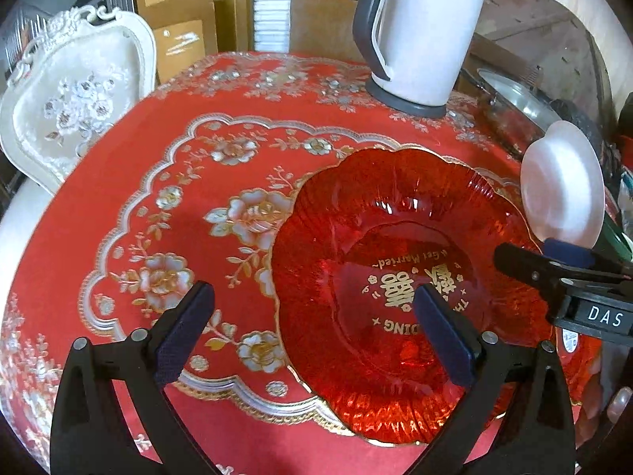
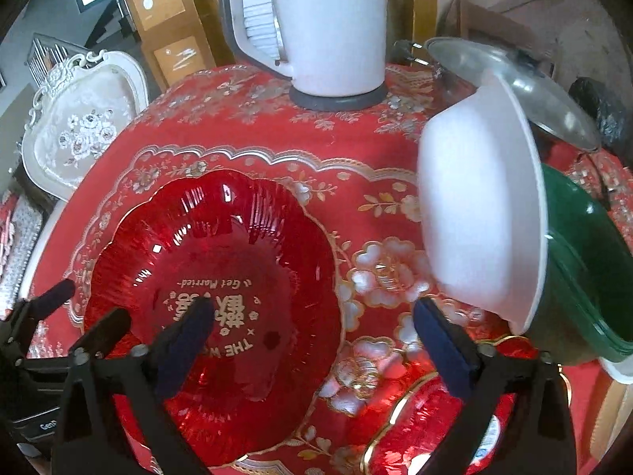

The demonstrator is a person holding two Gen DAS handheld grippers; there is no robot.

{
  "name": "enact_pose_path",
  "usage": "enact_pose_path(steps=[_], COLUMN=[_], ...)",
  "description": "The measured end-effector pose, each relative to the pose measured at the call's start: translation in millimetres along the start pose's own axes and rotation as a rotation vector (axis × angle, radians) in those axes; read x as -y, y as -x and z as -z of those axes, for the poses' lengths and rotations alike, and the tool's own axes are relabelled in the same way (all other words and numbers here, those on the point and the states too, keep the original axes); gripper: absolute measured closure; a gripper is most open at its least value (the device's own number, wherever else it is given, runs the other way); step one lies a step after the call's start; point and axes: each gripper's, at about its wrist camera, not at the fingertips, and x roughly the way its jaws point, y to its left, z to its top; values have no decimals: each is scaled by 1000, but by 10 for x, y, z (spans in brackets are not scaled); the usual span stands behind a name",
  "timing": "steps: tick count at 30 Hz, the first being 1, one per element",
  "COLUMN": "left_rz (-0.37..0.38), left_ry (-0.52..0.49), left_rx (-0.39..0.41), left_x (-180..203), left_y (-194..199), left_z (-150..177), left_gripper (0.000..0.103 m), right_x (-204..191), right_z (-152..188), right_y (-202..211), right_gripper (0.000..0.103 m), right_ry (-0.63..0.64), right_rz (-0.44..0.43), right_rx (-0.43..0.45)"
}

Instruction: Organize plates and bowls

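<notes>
The left gripper (image 1: 312, 324) hangs with jaws wide and empty, one finger over the tablecloth (image 1: 245, 91), the other above the middle of the red plate (image 1: 340, 237). That plate lies flat on the table, looks like thin ribbed glass or clear plastic, glossy, likely slippery and brittle; its scalloped rim is the place to pinch. The right gripper (image 2: 312, 328) also gapes empty between this plate and the white bowl (image 2: 478, 213), tilted against a green bowl (image 2: 585, 261). A second red plate (image 2: 427, 423) lies below, partly hidden.
</notes>
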Motion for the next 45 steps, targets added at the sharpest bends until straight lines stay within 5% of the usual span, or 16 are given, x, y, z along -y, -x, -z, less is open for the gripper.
enact_pose_path(steps=[7, 11, 18, 30, 45], left_rz=[16, -10, -67, -54, -64], left_ry=[-15, -20, -28, 11, 46], left_rx=[-70, -71, -75, -47, -15], left_x=[67, 69, 47, -150, -578], left_y=[-205, -244, -249, 131, 760], left_z=[1, 17, 34, 152, 843], left_gripper=[54, 65, 71, 71, 71], right_x=[98, 108, 80, -147, -677], right_z=[17, 60, 90, 259, 910], right_y=[-174, -211, -151, 125, 539], right_gripper=[61, 77, 82, 82, 82], right_ry=[-44, -39, 0, 59, 155], right_rz=[-77, -81, -60, -47, -105], right_rx=[-55, -66, -42, -6, 13])
